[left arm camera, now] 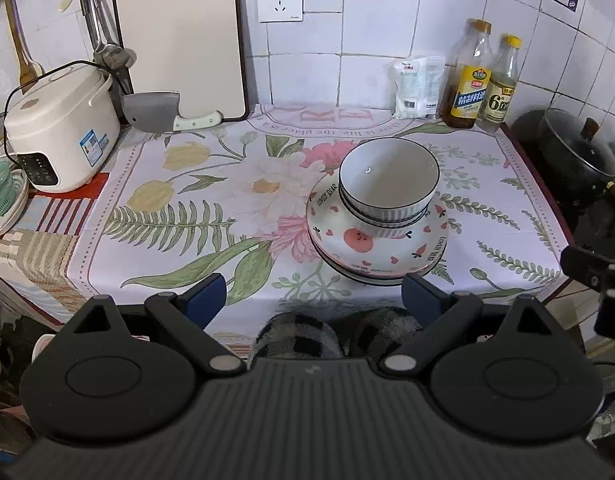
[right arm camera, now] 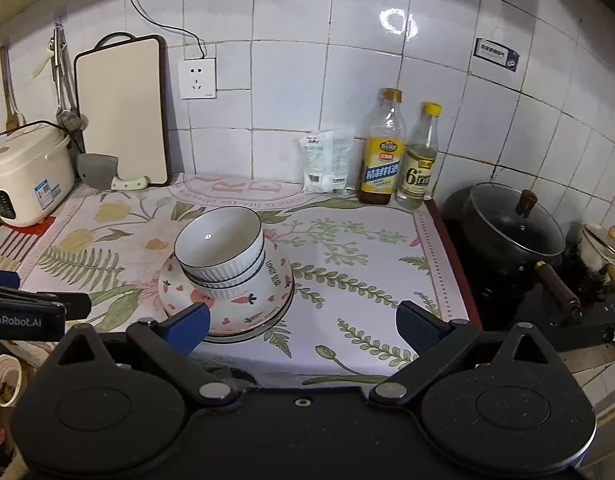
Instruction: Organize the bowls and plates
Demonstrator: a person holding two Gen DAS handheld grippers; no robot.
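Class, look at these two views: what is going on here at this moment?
A person holds two grippers at the near edge of a kitchen counter. The left gripper and right gripper are both open and hold nothing. On the floral cloth, ribbed white bowls sit nested on stacked patterned plates. Nothing is gripped now.
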